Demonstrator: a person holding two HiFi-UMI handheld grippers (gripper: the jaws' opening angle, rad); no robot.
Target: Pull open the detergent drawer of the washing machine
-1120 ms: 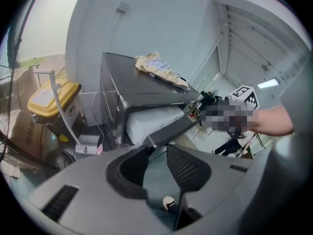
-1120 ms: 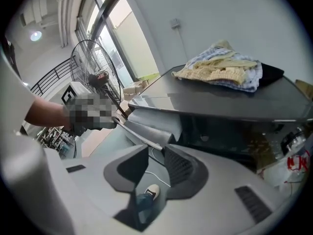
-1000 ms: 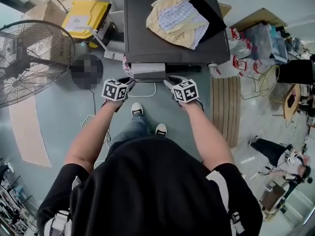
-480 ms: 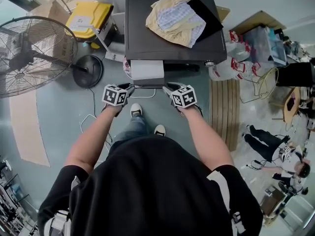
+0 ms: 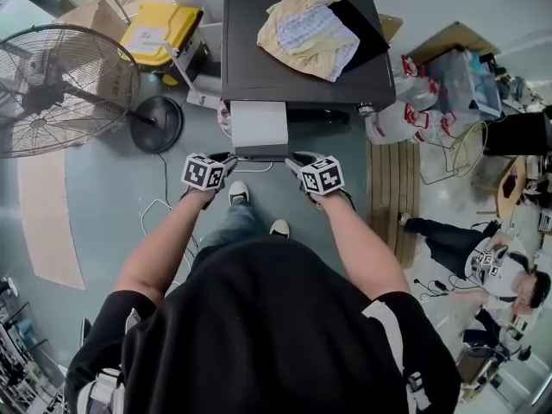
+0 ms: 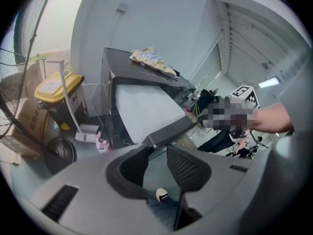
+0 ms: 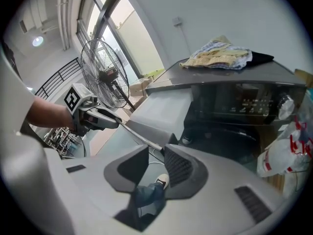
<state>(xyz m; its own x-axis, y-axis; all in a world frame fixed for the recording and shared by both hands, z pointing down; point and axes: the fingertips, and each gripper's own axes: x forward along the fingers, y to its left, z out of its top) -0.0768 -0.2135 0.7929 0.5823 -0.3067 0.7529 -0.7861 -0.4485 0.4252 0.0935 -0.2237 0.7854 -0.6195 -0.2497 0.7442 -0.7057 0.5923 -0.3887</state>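
The dark washing machine (image 5: 259, 72) stands in front of me with a heap of clothes (image 5: 315, 24) on its lid. Its detergent drawer (image 5: 259, 126) is white inside and sticks well out of the front (image 6: 144, 111) (image 7: 161, 109). My left gripper (image 5: 226, 159) (image 6: 157, 148) is shut on the left end of the drawer's dark front panel (image 6: 171, 129). My right gripper (image 5: 296, 159) (image 7: 156, 150) is shut on the right end of the front panel (image 7: 142, 133). Each gripper shows in the other's view, one at either end of the panel.
A big floor fan (image 5: 52, 89) and a yellow bin (image 5: 159, 33) stand to the left. White bags (image 5: 405, 110) and a wooden slatted mat (image 5: 395, 192) lie to the right. My feet (image 5: 239, 192) are just below the drawer. People sit at the far right.
The drawer has slid further out of the machine towards me. Both grippers have come back with its front panel, still closed on its two ends.
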